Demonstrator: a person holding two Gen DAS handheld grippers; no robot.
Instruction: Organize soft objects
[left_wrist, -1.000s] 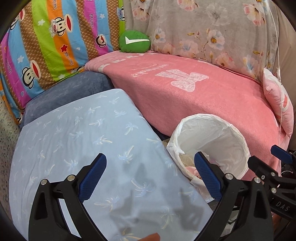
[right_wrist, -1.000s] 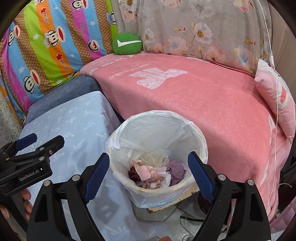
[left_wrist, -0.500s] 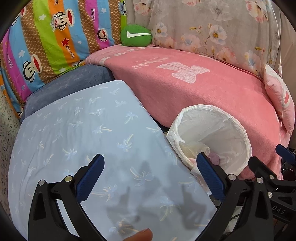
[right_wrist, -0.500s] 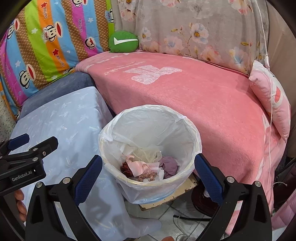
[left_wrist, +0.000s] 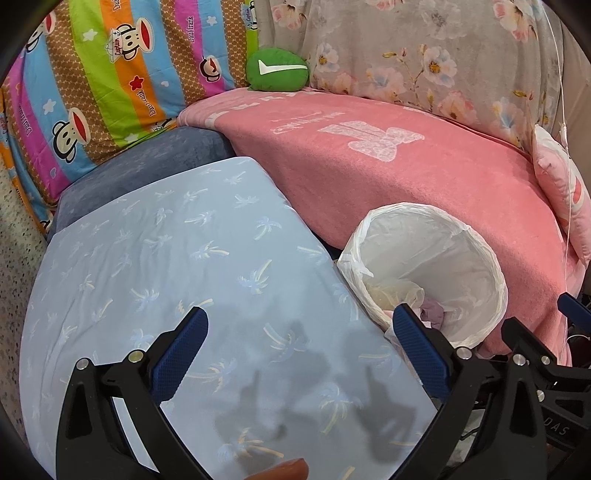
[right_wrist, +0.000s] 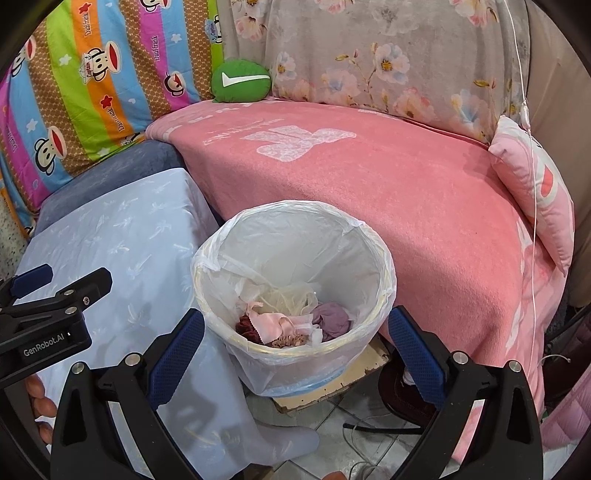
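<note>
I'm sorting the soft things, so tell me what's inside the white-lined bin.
In the bin, a small heap: pink cloth, a purple piece, dark red fabric and cream netting. Anything beneath the heap is covered.

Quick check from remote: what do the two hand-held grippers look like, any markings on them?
Both match: black plastic frames with silver screws and two fingers with blue textured pads. The left hand-held gripper shows white "GenRobot.AI" lettering on its body in the right wrist view. The right hand-held gripper shows letters "DAS" on its side. No sleeves or cables on them are visible.

Centre: thin glossy plastic bin liner; upper right: matt fuzzy pink blanket; lower left: smooth blue cloth.
</note>
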